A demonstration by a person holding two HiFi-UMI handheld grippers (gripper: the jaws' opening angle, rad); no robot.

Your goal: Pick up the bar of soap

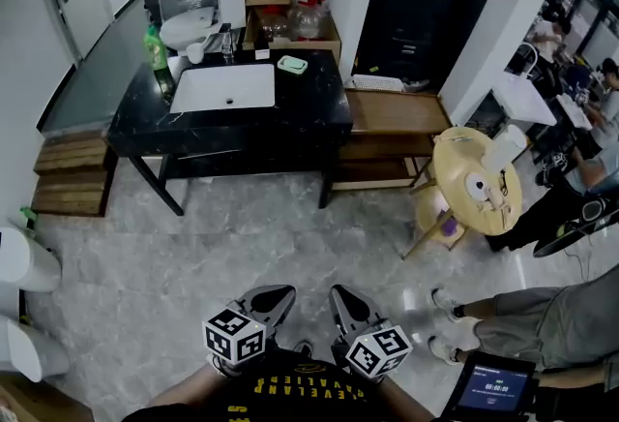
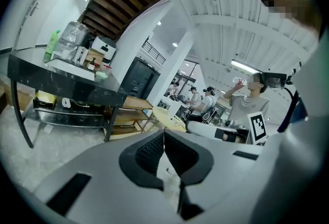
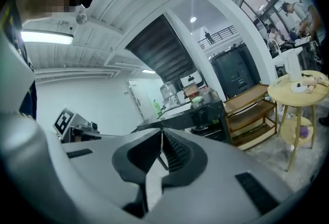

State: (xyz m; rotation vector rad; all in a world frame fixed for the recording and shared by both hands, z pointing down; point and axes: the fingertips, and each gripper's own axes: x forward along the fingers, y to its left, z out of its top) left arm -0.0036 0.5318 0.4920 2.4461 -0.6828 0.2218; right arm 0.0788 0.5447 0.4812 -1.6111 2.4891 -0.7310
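The soap, pale green, lies near the back right corner of the black worktop, just right of the white sink. A green bottle stands at the sink's left, by the worktop's left edge.

Both claws are low over the grey floor, close to the person's body and well apart from the worktop. The left claw is closed, its ribbed pads pressed together with nothing between them. The right claw is likewise closed and empty, its pads meeting at the tips. The two sit side by side, near each other, pointing toward the worktop.
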